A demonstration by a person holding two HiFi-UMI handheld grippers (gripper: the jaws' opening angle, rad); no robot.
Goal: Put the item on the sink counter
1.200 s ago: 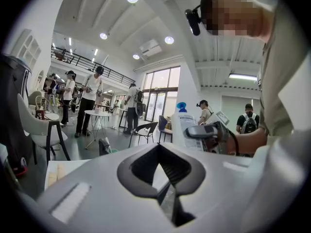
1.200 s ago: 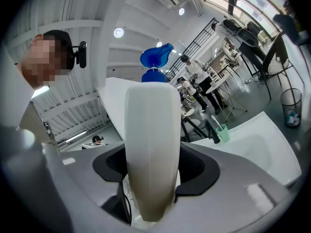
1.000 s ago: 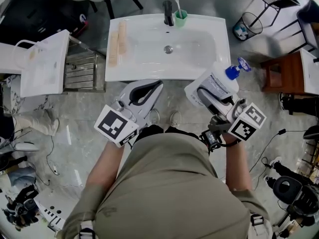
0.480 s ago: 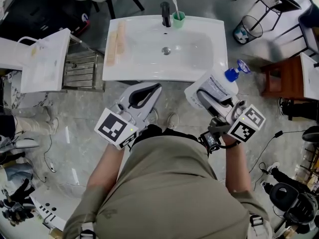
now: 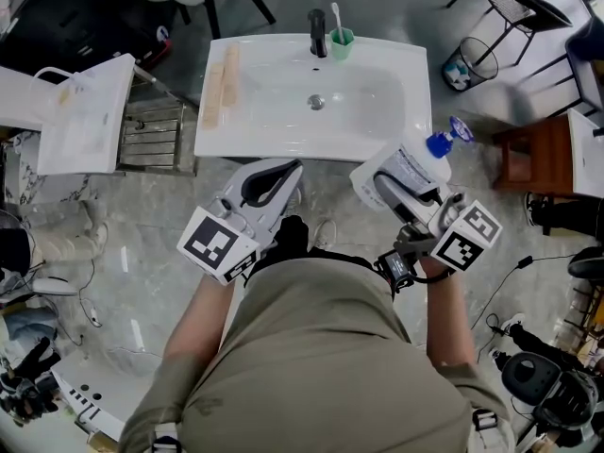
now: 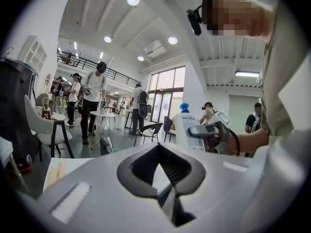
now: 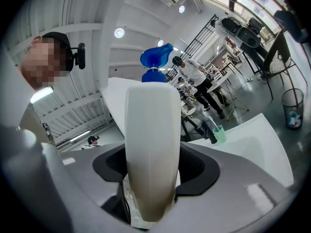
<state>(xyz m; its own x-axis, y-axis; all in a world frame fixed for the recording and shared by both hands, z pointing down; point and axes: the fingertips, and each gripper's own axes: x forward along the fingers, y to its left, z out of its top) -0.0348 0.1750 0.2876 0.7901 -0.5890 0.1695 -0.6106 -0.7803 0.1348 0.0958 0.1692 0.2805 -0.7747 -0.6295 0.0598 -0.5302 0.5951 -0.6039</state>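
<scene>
Little had changed — the right gripper (image 5: 404,194) stayed clamped on the pump bottle (image 7: 151,144), the sink counter (image 5: 283,142) ahead of its jaws, unreached; the left gripper (image 5: 271,179) was closed, empty.

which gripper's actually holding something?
The right gripper: its jaws clamp the white bottle with the blue pump. The left gripper has jaws closed on nothing.

A: Layout?
B: Sink counter (image 5: 382,142) lies ahead of both grippers. Faucet (image 5: 317,32) at back rim, centre, with the cup (image 5: 341,41) just right of it. Sticks (image 5: 219,83) on the left ledge.
A: Bottle?
B: Bottle (image 5: 415,170) sits between the right gripper (image 5: 392,183) jaws, near the front-right corner (pump end outboard). Left gripper (image 5: 283,172) beside it, to the left.
</scene>
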